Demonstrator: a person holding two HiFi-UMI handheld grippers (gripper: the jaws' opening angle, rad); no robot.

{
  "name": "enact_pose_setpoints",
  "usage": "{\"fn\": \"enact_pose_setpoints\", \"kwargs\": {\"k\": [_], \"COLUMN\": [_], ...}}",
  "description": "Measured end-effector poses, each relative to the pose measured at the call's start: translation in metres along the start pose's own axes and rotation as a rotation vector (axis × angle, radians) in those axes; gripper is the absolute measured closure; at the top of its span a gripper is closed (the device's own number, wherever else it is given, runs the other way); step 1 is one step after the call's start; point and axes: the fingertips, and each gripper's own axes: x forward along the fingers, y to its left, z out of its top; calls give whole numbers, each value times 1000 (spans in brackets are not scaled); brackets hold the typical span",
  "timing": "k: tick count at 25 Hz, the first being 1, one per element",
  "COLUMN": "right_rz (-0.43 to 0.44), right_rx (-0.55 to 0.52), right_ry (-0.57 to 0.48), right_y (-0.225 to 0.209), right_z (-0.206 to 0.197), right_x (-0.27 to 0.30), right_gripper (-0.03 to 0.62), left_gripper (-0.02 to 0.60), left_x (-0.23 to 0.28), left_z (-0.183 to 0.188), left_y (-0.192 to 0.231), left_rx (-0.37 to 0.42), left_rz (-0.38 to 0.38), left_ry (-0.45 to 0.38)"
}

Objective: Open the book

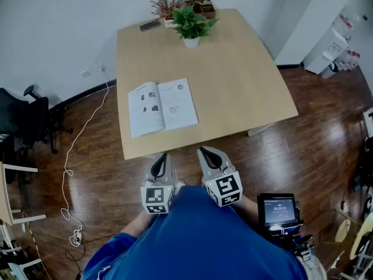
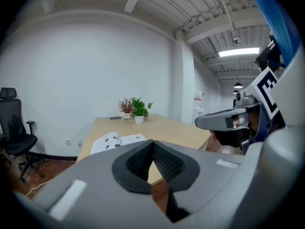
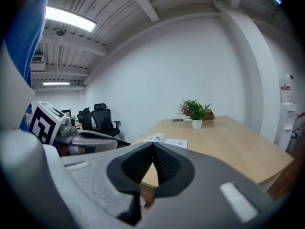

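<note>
The book [image 1: 162, 107] lay open and flat on the wooden table [image 1: 245, 86], in its near-left part, with its printed pages facing up and its lower edge close to the table's near edge. Both grippers hung short of that edge, close to the person's body and over the dark wood floor, well apart from the book and touching nothing. The left gripper [image 1: 164, 156] pointed toward the table just below the book's right page; its ribbed pads met at the tips, closed with nothing between them. The right gripper [image 1: 204, 153] sat just beside it, angled slightly inward, and its pads were likewise pressed together and empty. From each gripper view the book showed beyond the closed tips, farther along the tabletop. A potted green plant [image 1: 191, 23] stood at the table's far edge, well beyond the book.
</note>
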Motion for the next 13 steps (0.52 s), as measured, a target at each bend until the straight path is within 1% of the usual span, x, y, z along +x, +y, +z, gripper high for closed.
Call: {"fn": "enact_pose_setpoints", "kwargs": {"k": [13], "right_rz": [-4], "right_rx": [-3], "right_ry": [15], "right_y": [-5], "right_z": [-2], "right_x": [4], "right_gripper": [591], "left_gripper": [574], "left_x": [11], "left_z": [1], "left_y": [0], "left_rx": [-11], "left_rz": [-12], "left_ry": [7]}}
